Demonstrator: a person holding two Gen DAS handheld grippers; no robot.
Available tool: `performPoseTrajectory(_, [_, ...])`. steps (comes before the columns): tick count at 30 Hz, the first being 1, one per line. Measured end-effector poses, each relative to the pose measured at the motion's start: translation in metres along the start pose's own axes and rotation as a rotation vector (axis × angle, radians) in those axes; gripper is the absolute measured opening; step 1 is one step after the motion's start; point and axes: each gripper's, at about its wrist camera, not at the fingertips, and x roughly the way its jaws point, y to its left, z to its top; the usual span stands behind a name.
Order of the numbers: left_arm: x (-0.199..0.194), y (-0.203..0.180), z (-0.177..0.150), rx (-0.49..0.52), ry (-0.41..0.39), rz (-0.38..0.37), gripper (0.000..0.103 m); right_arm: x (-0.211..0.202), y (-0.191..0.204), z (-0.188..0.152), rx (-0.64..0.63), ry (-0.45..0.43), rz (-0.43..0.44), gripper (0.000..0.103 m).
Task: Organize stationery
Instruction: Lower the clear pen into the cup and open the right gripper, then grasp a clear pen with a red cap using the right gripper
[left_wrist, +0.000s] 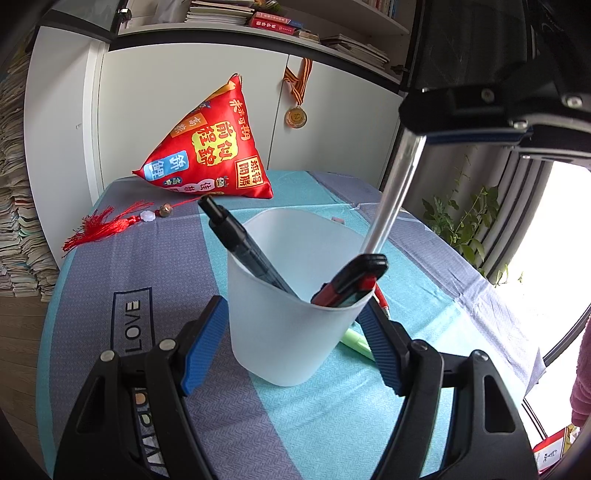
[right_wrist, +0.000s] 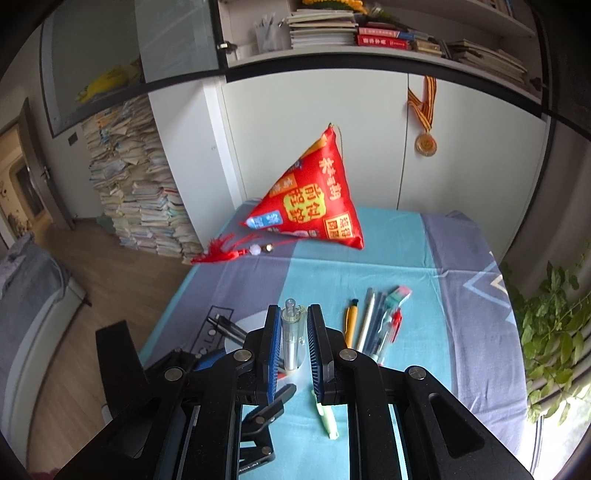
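Observation:
A white translucent pen cup (left_wrist: 291, 317) stands between the fingers of my left gripper (left_wrist: 291, 328), which is shut on its sides. A black pen (left_wrist: 240, 243) and a red-and-black pen (left_wrist: 351, 284) lean inside it. My right gripper (right_wrist: 292, 332), seen from below in the left wrist view (left_wrist: 476, 110), is shut on a clear silver-barrelled pen (right_wrist: 291, 332) and holds it upright over the cup; its lower end (left_wrist: 395, 195) reaches the rim. Several pens (right_wrist: 373, 321) lie in a row on the cloth. A green highlighter (right_wrist: 325, 417) lies beside the cup.
A red pyramid cushion (left_wrist: 210, 147) with a red tassel (left_wrist: 107, 225) sits at the table's far end against white cabinets. A medal (left_wrist: 295, 116) hangs on a cabinet door. Paper stacks (right_wrist: 136, 192) stand left, a plant (right_wrist: 554, 332) right.

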Motion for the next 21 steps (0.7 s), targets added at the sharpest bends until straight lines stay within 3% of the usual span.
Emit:
performPoseTrajectory(8, [0.0,0.0,0.0,0.0,0.0,0.0,0.073,0.007,-0.001,-0.005,0.019,0.057,0.05,0.015])
performPoseTrajectory(11, [0.0,0.0,0.0,0.0,0.0,0.0,0.073,-0.003,-0.003,-0.001,0.025,0.033,0.056,0.015])
performPoseTrajectory(16, [0.0,0.0,0.0,0.001,-0.001,0.001,0.073,-0.022,-0.019,0.009,0.064,-0.047,0.023,0.022])
performPoseTrajectory(21, [0.0,-0.001,0.0,0.002,-0.002,0.001,0.073,-0.005,-0.05,0.006,0.155,0.009,-0.064,0.022])
